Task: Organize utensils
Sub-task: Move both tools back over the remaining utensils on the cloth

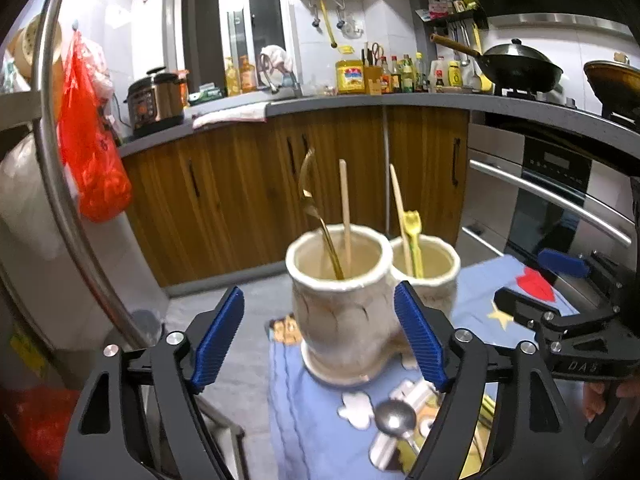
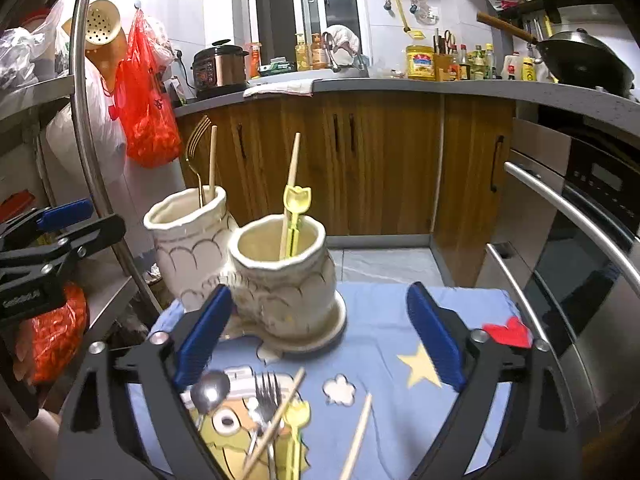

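Observation:
Two joined cream ceramic holders stand on a blue cartoon cloth [image 2: 384, 316]. The left holder [image 1: 340, 304] contains a gold fork [image 1: 310, 196] and a wooden chopstick [image 1: 345, 208]. The right holder [image 2: 280, 280] contains a chopstick [image 2: 291, 184] and a yellow utensil [image 2: 297, 200]. My left gripper [image 1: 318, 292] is open, just short of the left holder, with nothing held. My right gripper [image 2: 320, 288] is open before the right holder, also with nothing held. On the cloth below it lie a steel spoon [image 2: 210, 390], a steel fork [image 2: 266, 396], two chopsticks [image 2: 358, 436] and a yellow utensil [image 2: 298, 420].
A steel oven front [image 2: 580, 240] with bar handles rises at the right. Wooden cabinets [image 2: 380, 160] under a grey counter face me. A metal rack pole [image 2: 92, 140] and a red bag [image 2: 146, 120] stand close on the left.

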Demonstrator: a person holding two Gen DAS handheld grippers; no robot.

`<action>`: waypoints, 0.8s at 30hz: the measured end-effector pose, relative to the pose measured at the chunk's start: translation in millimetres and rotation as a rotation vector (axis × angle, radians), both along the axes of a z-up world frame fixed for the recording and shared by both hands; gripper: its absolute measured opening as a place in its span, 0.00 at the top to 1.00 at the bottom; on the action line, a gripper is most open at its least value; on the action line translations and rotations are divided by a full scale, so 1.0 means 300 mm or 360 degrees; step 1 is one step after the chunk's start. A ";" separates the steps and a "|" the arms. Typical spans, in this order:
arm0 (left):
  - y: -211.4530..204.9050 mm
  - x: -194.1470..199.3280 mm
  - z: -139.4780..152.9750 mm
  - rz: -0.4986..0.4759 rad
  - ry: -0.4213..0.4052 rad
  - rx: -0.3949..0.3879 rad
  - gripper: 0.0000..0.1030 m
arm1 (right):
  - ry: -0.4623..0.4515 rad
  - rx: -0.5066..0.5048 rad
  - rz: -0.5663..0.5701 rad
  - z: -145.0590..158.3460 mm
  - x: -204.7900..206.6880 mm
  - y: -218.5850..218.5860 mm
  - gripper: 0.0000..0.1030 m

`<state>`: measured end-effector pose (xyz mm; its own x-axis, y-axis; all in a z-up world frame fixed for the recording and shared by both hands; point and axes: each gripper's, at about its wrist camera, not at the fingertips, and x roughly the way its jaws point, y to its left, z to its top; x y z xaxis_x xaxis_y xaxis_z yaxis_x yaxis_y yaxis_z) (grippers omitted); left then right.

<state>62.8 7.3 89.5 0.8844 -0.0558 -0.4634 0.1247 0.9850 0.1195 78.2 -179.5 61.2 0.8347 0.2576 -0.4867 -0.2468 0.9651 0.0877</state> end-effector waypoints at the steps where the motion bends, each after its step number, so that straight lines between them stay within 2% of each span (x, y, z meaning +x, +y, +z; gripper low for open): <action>1: -0.004 -0.017 -0.007 -0.0003 0.0024 -0.0006 0.22 | 0.0002 -0.0006 -0.0005 -0.001 -0.016 -0.007 0.10; 3: -0.013 -0.041 -0.023 -0.0014 0.0067 -0.0008 0.20 | 0.0011 -0.0020 -0.0006 -0.003 -0.045 -0.021 0.06; 10: -0.041 -0.102 -0.121 -0.0097 0.0285 -0.0056 0.18 | 0.0138 -0.0070 -0.0012 -0.052 -0.114 -0.070 0.05; 15: -0.070 -0.123 -0.215 -0.0127 0.0395 -0.0021 0.18 | 0.0232 -0.0153 0.0001 -0.126 -0.151 -0.086 0.05; 24: -0.057 -0.100 -0.296 -0.0095 0.0464 -0.0062 0.18 | 0.0391 -0.0226 -0.0029 -0.251 -0.162 -0.108 0.05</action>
<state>32.7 -9.8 0.8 0.7089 -0.1265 -0.6938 0.2060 0.9780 0.0321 29.6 -211.9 -14.2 0.6910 0.1584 -0.7053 -0.2173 0.9761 0.0062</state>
